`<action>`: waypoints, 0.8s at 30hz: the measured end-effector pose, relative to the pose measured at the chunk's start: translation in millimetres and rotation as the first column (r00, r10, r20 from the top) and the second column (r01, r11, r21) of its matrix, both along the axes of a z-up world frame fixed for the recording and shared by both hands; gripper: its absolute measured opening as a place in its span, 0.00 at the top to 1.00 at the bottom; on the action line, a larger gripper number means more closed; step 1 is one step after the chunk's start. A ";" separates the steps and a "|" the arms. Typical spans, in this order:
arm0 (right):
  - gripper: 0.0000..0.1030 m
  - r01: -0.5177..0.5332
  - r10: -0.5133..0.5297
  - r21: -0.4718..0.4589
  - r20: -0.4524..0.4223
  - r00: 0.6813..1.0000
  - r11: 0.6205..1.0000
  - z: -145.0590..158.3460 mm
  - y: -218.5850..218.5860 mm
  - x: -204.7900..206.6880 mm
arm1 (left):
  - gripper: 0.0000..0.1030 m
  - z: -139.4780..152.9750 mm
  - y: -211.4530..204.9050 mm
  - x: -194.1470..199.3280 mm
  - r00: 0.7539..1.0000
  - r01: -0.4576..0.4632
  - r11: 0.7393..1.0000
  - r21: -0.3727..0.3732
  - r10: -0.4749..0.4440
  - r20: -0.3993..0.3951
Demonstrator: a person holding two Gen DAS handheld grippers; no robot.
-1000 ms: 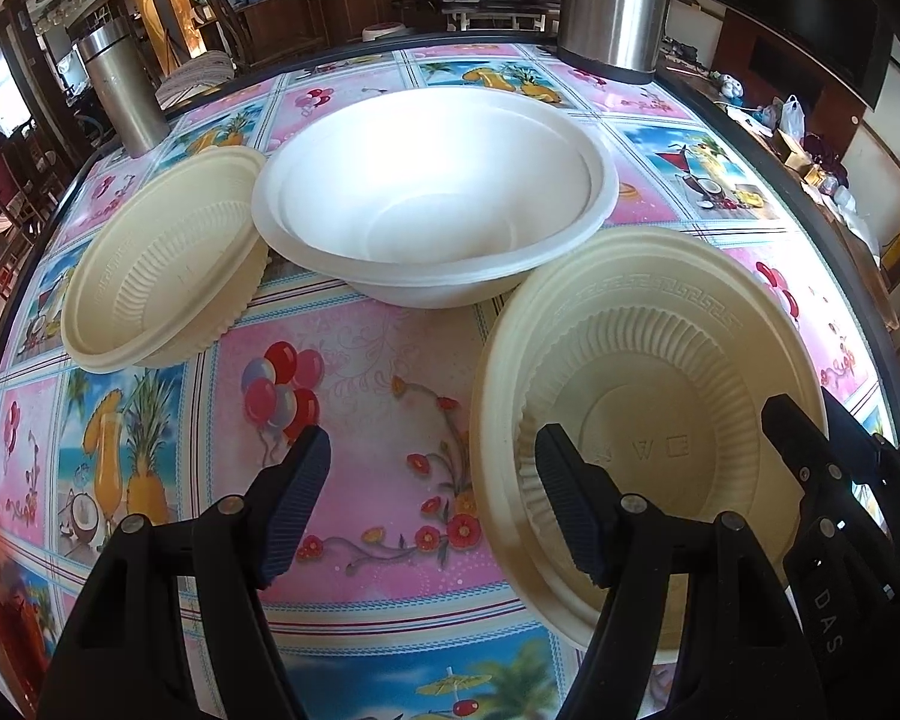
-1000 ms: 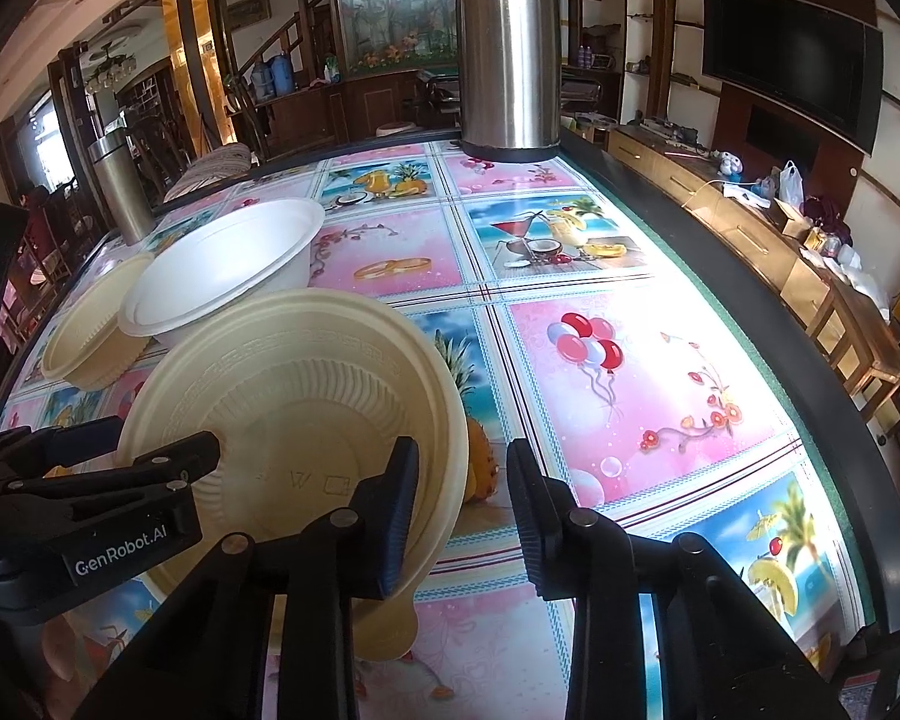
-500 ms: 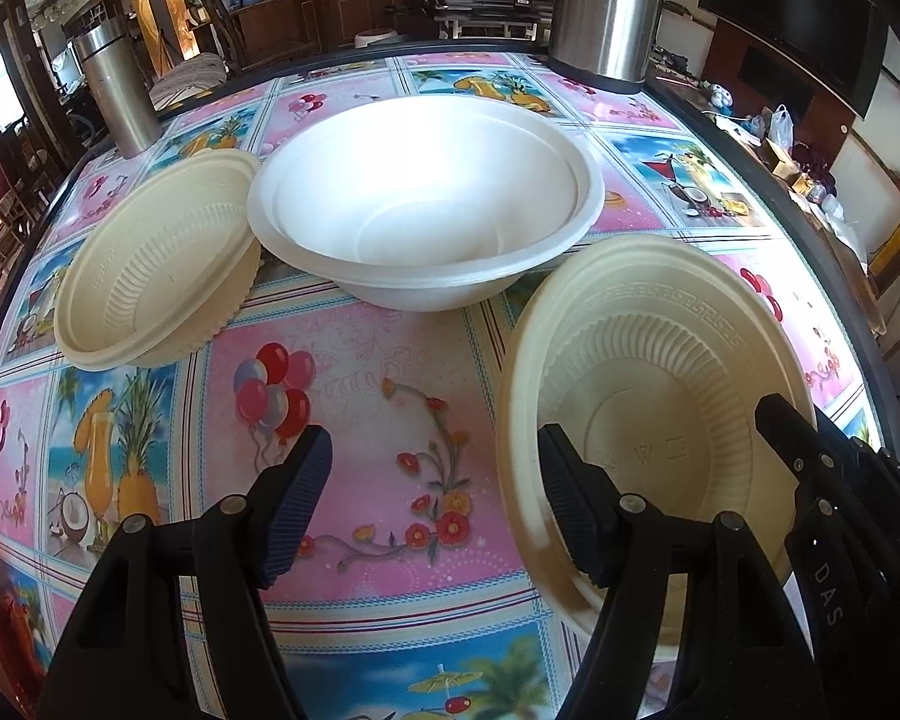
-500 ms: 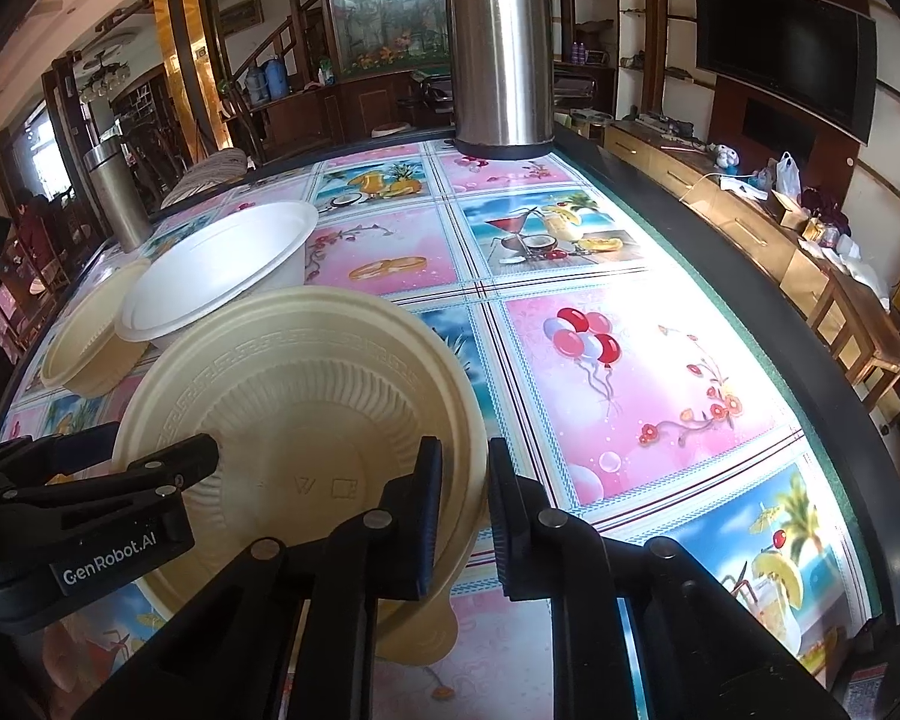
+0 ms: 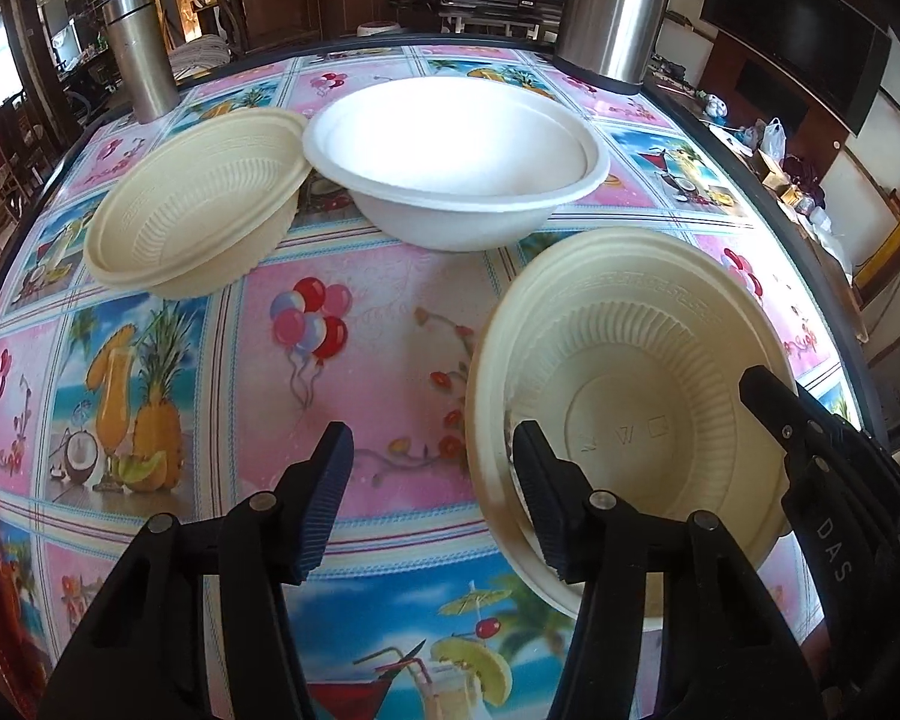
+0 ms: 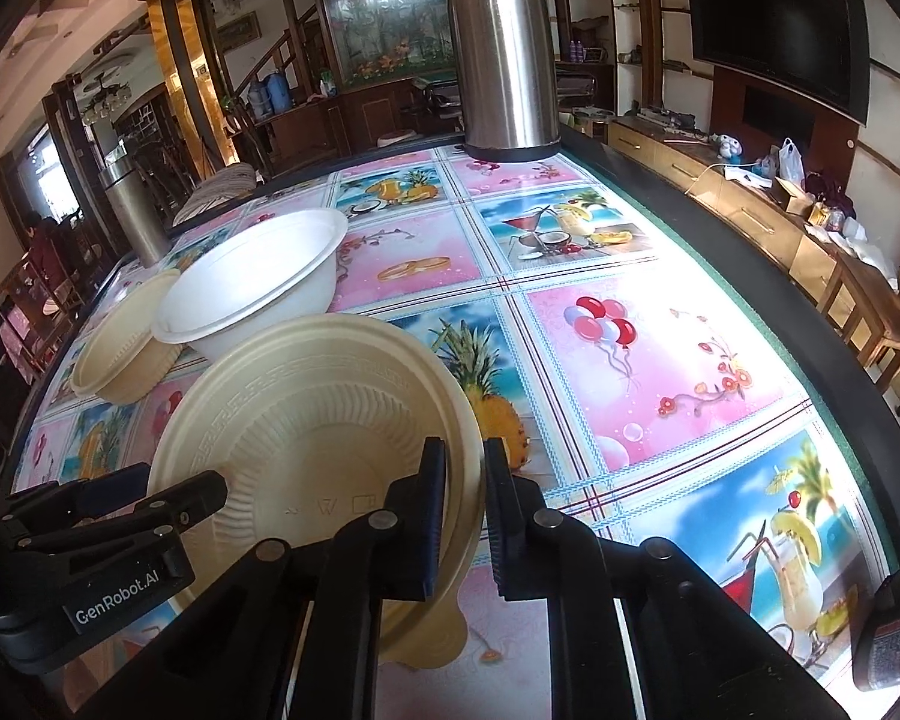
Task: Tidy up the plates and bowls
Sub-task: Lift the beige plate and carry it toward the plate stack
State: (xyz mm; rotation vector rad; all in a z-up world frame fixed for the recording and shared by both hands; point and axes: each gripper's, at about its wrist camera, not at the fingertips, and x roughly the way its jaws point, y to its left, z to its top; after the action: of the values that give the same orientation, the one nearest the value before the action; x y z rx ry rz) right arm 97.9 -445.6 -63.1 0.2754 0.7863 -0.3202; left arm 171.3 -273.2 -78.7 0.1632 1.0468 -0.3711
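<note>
Our right tool (image 6: 465, 516) pinches the near cream bowl's (image 6: 306, 420) rim on the bench (image 6: 660, 360); our left tool (image 5: 429, 495), closing, straddles its opposite rim. We should seat both before lifting.

On the patterned tablecloth (image 5: 390, 324) sit 3 bowls: 2 cream ribbed bowls, 1 at centre left (image 5: 201, 204) and 1 at lower right (image 5: 630, 396); 1 white bowl (image 5: 456, 162) at upper centre; 2 steel flasks stand behind, 1 tall flask (image 6: 501, 48) at top centre, 1 slim flask (image 5: 138, 54) at upper left; 2 black grippers, left (image 5: 429, 498) and right (image 6: 465, 522).
</note>
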 end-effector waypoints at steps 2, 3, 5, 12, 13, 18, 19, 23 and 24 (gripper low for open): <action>0.87 -0.016 0.016 0.006 0.004 1.000 1.000 0.4 10.6 -3.0 | 0.47 -0.7 14.5 -7.5 1.000 -0.020 1.000 -0.007 0.020 -0.004; 0.87 -0.026 0.026 0.010 0.004 1.000 1.000 0.4 16.6 -5.1 | 0.47 -0.9 22.8 -11.7 0.999 -0.033 0.999 -0.009 0.033 -0.004; 0.87 -0.048 0.048 0.020 0.006 0.999 0.999 -0.1 30.0 -9.2 | 0.47 -1.1 40.4 -19.8 0.998 -0.060 0.998 -0.011 0.060 -0.007; 0.88 -0.144 0.143 0.051 0.015 0.990 0.988 -2.5 92.0 -25.9 | 0.47 1.4 105.2 -52.1 0.990 -0.141 0.990 0.013 0.141 -0.002; 0.88 -0.160 0.159 0.058 0.015 0.987 0.985 -3.0 101.9 -27.9 | 0.47 2.6 113.6 -56.9 0.989 -0.147 0.989 0.013 0.147 0.000; 0.88 -0.250 0.248 0.059 0.031 0.968 0.966 2.6 153.2 -40.0 | 0.47 14.7 151.6 -82.7 0.985 -0.172 0.985 0.009 0.172 0.030; 0.89 -0.268 0.266 0.056 0.034 0.963 0.962 4.6 162.8 -42.2 | 0.47 17.7 158.0 -87.2 0.983 -0.178 0.984 0.006 0.178 0.039; 0.89 -0.329 0.326 0.042 0.051 0.944 0.944 16.2 197.9 -50.9 | 0.47 31.6 185.4 -101.4 0.977 -0.203 0.979 -0.020 0.204 0.061; 0.89 -0.341 0.338 0.042 0.058 0.939 0.939 20.1 206.2 -53.6 | 0.47 35.0 192.3 -104.2 0.975 -0.210 0.977 -0.030 0.211 0.065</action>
State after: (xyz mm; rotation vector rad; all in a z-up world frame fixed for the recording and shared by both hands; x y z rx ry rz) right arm 44.3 -239.4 -42.9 0.1904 0.7782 0.0332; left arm 67.1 -80.9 -43.7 0.0427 0.9815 -0.1841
